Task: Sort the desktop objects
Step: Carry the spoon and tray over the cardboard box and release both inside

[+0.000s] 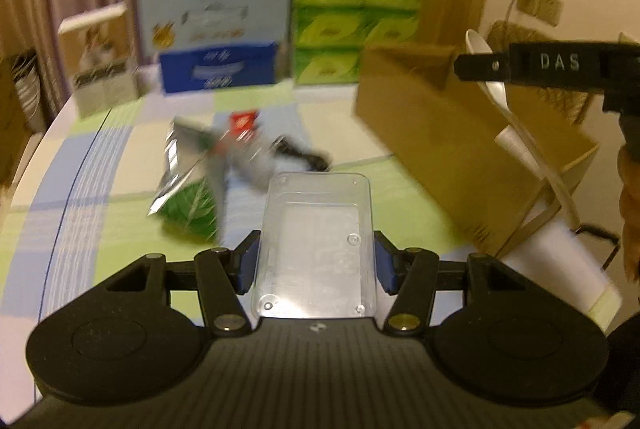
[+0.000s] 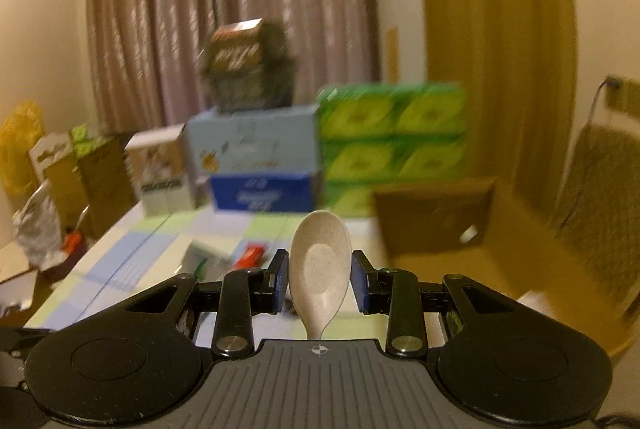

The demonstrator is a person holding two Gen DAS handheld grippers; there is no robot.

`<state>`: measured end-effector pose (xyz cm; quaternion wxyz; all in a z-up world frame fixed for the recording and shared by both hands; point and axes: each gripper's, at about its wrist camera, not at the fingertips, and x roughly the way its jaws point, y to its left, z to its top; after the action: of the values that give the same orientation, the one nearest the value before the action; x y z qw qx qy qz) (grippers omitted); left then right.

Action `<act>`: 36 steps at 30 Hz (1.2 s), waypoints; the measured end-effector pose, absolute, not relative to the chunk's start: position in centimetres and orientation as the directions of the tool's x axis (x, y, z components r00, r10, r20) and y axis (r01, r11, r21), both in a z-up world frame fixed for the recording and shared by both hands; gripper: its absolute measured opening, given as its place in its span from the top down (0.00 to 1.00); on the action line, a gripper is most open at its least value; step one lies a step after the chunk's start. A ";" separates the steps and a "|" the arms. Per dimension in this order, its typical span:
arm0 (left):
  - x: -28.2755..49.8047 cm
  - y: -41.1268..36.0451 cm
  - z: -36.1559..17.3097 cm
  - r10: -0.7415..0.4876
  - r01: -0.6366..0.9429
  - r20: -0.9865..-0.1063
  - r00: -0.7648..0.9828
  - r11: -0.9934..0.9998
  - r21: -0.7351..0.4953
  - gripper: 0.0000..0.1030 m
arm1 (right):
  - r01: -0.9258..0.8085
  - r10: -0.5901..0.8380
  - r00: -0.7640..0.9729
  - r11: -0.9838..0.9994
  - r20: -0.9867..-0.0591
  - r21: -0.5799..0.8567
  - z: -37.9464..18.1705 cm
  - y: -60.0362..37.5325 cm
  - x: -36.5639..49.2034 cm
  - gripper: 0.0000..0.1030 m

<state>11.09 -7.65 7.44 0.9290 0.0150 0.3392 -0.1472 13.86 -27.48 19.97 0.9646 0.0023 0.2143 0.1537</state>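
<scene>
Blur smeared both views, yet the grips read clearly enough. The left gripper was clamped on a clear plastic case, its blue pads pressing the 2 long sides, the case lifted above the checked tablecloth. The right gripper held a pale speckled spoon upright between its pads, bowl upward and facing the camera; from the left wrist view the same spoon showed at the right, its handle hanging down in front of an open brown cardboard box. On the cloth beyond the case lay a crumpled silver and green wrapper, a small red packet and a dark item too blurred to name. At the table's far edge stood a blue and white carton, a stack of green tissue packs just beside it, and a box with an animal picture to the left.
</scene>
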 end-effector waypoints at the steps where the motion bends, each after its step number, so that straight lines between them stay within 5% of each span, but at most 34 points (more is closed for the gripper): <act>1: 11.3 -8.7 8.4 -0.277 0.298 -0.623 0.732 0.952 -0.073 0.50 | -0.286 0.288 0.868 0.956 -0.406 0.066 20.9 -28.5 14.0 0.71; 8: 13.2 -16.6 12.9 -0.373 0.404 -0.566 0.736 0.912 -0.076 0.49 | -0.255 0.245 0.891 0.967 -0.382 0.025 25.1 -36.0 15.9 0.71; 18: 18.3 -25.5 12.9 -0.452 0.459 -0.568 0.688 0.877 -0.142 0.50 | -0.234 0.241 0.850 0.969 -0.469 0.074 21.8 -42.0 20.5 0.71; 36: 21.3 -27.3 9.1 -0.438 0.447 -0.614 0.657 0.882 -0.150 0.48 | -0.233 0.249 0.814 0.968 -0.525 0.098 17.8 -43.8 23.9 0.71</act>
<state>21.30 -27.34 9.14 0.9103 0.0070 0.3352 -0.2430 23.87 -43.75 17.84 0.9522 0.0144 0.2778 0.1263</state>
